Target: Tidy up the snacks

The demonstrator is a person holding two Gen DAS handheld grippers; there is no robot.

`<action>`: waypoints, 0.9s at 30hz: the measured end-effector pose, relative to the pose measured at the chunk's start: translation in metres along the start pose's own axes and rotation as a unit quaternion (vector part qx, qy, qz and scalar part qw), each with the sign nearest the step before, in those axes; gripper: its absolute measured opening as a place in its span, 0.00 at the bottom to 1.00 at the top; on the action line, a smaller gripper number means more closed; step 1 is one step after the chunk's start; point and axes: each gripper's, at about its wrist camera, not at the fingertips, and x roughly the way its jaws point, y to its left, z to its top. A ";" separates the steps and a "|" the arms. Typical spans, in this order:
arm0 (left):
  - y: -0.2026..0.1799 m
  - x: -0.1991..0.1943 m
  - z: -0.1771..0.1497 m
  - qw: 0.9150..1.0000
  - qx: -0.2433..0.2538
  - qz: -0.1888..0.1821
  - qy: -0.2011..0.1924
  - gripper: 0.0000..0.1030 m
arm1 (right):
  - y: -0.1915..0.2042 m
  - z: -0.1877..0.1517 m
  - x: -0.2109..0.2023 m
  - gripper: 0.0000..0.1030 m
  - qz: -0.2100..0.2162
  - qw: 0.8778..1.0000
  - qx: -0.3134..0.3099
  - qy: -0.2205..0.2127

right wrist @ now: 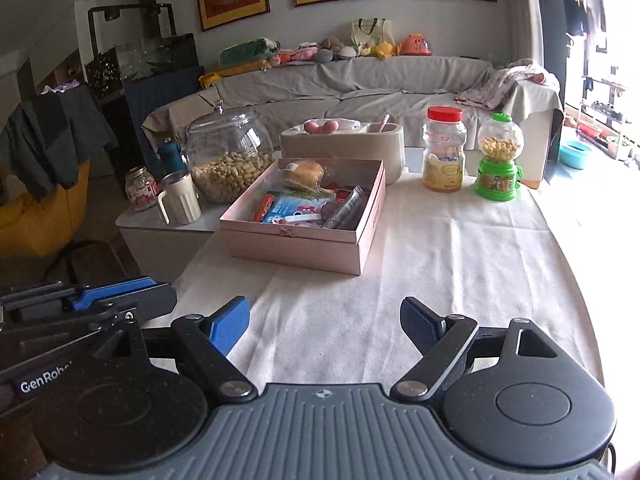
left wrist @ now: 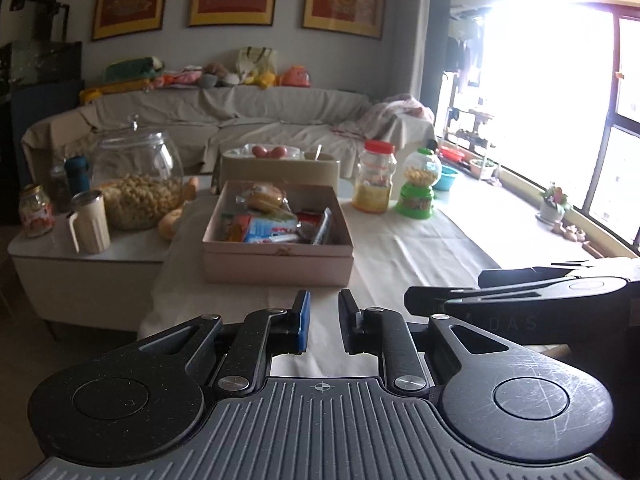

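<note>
Our left gripper is narrowly parted and our right gripper spread wide, both empty over the white cloth, so we should approach the pink box of snack packets squarely and unhurried.

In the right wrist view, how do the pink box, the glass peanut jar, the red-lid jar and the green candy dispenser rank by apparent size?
Largest to smallest:
1. pink box, also nearest
2. glass peanut jar
3. red-lid jar and green candy dispenser: too alike to rank
</note>
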 end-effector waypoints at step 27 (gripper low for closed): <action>0.003 0.003 -0.004 0.999 -0.018 -0.009 0.026 0.19 | 0.002 -0.006 0.005 0.81 0.000 1.000 -0.005 0.020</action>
